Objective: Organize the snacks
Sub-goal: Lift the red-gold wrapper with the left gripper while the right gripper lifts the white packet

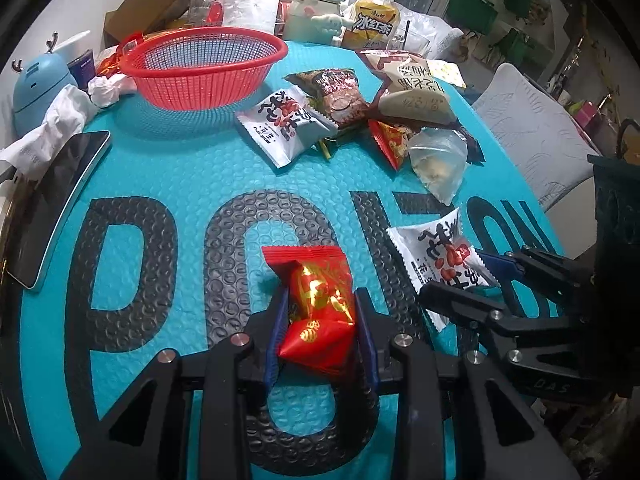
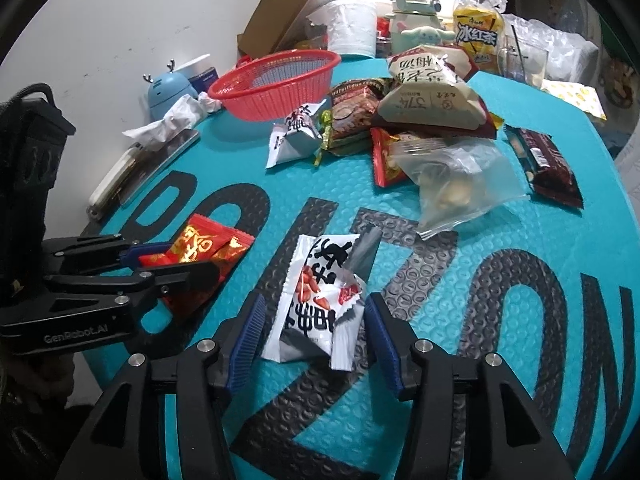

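Two snack packets sit framed by hand-held tools on a teal bubble-padded surface [image 1: 168, 168], each lined up for a trip to the empty red basket [image 1: 204, 68] at the far edge. The left tool [image 1: 320, 328] has its blue pads pressed against a red-and-gold packet [image 1: 320, 304], apparently clamped on it. The right tool [image 2: 312, 320] straddles a white peanut packet [image 2: 316, 300], its pads standing just clear of the wrapper, so the grip looks not yet made. The remaining snacks lie heaped beside the basket [image 2: 404, 120], likely awaiting the same sorting.
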{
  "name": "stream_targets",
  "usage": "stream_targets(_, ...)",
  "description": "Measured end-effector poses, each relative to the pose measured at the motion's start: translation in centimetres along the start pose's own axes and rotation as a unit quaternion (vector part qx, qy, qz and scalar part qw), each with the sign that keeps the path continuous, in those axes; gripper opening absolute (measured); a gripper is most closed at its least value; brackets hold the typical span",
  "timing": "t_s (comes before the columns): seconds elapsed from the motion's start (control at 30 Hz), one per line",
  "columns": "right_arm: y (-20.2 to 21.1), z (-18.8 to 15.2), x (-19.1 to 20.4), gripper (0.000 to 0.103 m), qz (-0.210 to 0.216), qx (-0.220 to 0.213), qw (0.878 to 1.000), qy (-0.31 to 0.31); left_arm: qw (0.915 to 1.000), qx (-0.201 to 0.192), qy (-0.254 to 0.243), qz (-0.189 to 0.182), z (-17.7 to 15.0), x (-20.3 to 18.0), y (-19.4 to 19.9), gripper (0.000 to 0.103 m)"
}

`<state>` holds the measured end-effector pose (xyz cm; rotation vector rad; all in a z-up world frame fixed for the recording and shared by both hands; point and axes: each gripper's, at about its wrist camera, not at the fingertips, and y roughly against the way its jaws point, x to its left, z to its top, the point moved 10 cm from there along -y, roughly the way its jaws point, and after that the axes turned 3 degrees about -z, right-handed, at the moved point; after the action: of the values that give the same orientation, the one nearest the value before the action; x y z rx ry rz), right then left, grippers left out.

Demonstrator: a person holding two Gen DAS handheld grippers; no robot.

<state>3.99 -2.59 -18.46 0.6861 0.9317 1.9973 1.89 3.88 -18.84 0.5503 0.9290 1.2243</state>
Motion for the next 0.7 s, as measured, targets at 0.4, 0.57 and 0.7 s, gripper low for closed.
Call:
stream_targets(0.4,0.7,0.6,-0.9,0.031,0.0,-0.017,0.999,-0.03,0.9989,-0.006,0.041,-0.025,0.7,0.7,0.4,0.03)
stream_targets(0.57,1.6,1.6,-0.4,0.031,0.013,-0.026,0.999,-0.025,0.9985,-0.019,0.036,-0.037,1.9,0.1,1.1,0.03)
stream_targets(0.7,2.3,3.2,-0.1,0.032,0.023,-0.035,0.999,-0.017,0.9982,-0.039,0.03,-0.035,3.3,0.1,2.2,0.03)
